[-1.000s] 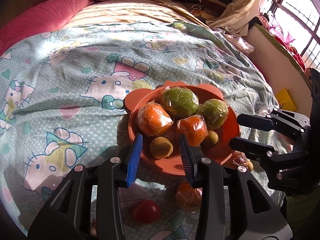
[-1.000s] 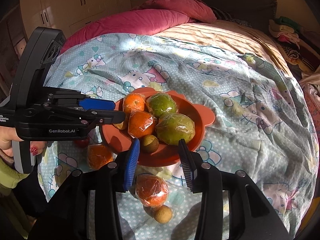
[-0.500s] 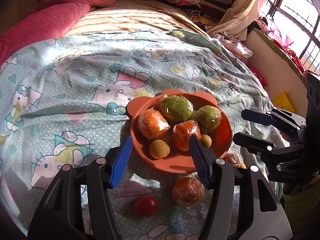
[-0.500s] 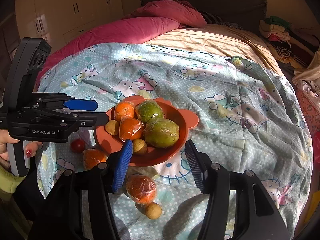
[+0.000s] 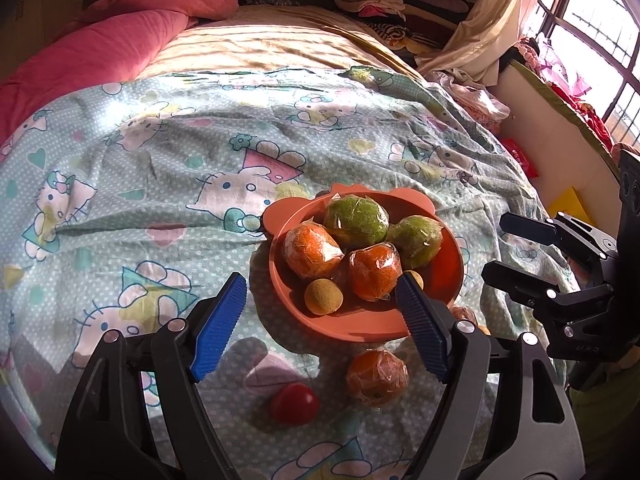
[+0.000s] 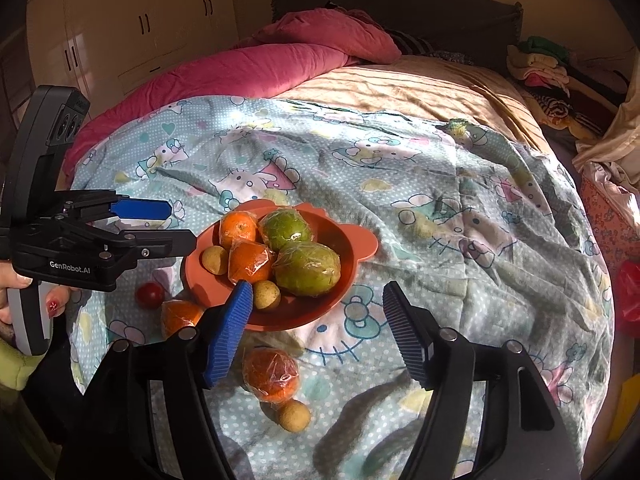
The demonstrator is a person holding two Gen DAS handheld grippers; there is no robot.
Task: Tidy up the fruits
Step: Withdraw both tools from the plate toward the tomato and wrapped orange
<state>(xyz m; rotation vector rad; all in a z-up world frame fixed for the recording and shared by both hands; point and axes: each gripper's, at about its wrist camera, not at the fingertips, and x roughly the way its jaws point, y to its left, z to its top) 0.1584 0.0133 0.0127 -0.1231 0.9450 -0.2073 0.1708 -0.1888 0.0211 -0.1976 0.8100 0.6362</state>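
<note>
Both claws, left claw (image 5: 322, 316) and right claw (image 6: 318, 330), just spread, empty; bowl (image 5: 360, 326) upright.

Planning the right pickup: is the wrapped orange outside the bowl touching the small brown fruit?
Touching. The right wrist view shows the wrapped orange pressed against the small brown fruit.

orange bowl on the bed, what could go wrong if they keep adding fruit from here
1. The orange bowl sits on a soft, wrinkled blanket and is already crowded, so pressing in more fruit could tip it or roll some out.
2. The loose wrapped orange wears slick plastic film and may slip from the pads.
3. The small red fruit lies near the blanket's near edge; a nudge from the open left gripper could roll it off.
</note>
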